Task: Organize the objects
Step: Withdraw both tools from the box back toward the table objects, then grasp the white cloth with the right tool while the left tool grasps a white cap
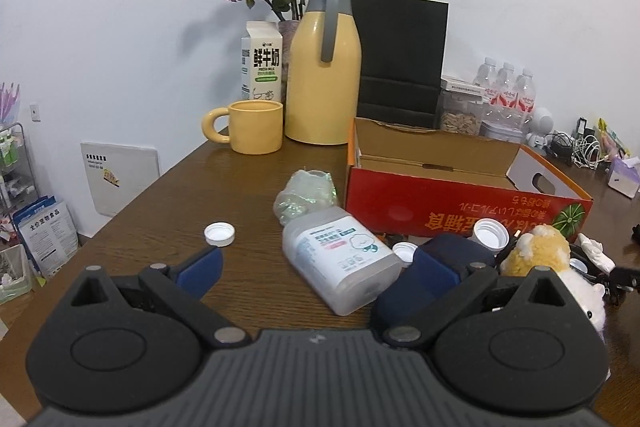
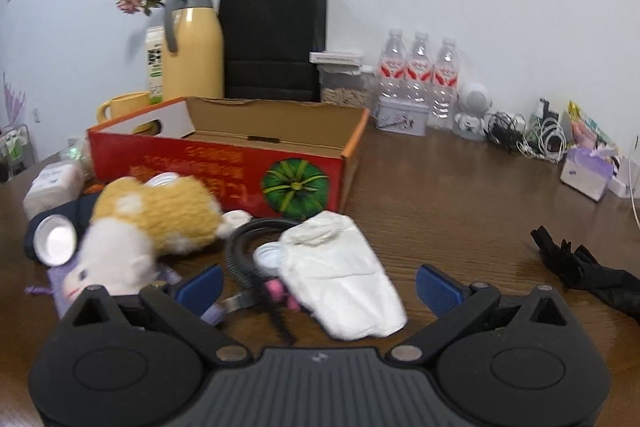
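Barely begun: orange cardboard box (image 2: pixel 256 131) apparently bare inside, plastic bottle (image 1: pixel 340 259), plush toy (image 2: pixel 160 219) and white pouch (image 2: pixel 340 267) loose on table (image 2: pixel 460 207), left gripper (image 1: pixel 316 267) and right gripper (image 2: pixel 318 283) spread, grasping nothing.

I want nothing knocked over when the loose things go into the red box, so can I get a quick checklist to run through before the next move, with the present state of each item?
1. Left gripper open: ok, fingers spread either side of the lying white bottle.
2. Right gripper open and holding nothing: ok, it hovers above the white pouch.
3. Red box open on top: ok, flaps up.
4. Room inside the box: cannot tell, its floor is mostly hidden.
5. Bottle capped: cannot tell, its neck is hidden; a loose white cap lies on the table.
6. Plush toy clear of the right gripper: ok, it lies to the left.
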Action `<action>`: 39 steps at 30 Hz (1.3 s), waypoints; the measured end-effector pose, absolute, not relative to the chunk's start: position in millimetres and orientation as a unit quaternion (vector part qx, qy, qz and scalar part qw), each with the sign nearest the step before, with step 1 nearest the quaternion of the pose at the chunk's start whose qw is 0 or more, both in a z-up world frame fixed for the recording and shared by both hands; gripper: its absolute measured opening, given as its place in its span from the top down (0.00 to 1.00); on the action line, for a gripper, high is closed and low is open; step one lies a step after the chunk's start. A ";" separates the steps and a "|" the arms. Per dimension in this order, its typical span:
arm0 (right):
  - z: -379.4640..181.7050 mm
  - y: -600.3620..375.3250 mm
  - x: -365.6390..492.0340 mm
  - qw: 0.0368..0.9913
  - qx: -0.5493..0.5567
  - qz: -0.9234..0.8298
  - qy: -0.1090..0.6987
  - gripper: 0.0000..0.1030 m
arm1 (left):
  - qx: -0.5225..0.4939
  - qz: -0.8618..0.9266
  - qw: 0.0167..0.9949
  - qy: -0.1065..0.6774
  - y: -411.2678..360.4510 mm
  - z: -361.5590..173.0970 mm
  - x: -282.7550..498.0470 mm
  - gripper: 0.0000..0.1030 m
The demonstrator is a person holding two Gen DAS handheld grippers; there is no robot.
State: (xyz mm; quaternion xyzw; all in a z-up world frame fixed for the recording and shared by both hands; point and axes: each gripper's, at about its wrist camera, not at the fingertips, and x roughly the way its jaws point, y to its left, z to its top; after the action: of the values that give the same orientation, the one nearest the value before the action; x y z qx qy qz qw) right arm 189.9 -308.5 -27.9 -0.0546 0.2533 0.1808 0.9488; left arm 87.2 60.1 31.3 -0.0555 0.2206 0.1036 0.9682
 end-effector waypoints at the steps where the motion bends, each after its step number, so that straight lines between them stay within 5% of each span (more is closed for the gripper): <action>1: -27.7 -309.3 196.2 0.947 -0.049 0.185 0.257 0.00 | -0.056 0.105 0.968 0.220 60.5 31.8 86.4 0.00; 12: -47.2 -316.1 258.5 0.911 0.021 0.242 0.332 0.03 | -0.064 0.120 0.966 0.222 66.8 33.7 79.0 0.00; 16: -46.5 -319.7 254.7 0.910 0.029 0.254 0.326 0.28 | -0.069 0.125 0.965 0.221 69.1 34.1 78.9 0.00; 39: -20.0 -298.3 190.5 0.950 0.016 0.230 0.212 0.30 | -0.058 0.176 0.952 0.242 112.4 22.5 106.8 0.00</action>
State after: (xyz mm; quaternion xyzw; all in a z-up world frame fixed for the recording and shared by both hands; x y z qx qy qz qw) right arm 190.5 -298.3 -20.0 0.0164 0.2118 0.2301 0.9497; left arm 106.8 112.4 22.5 -0.0578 0.2423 0.1760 0.9523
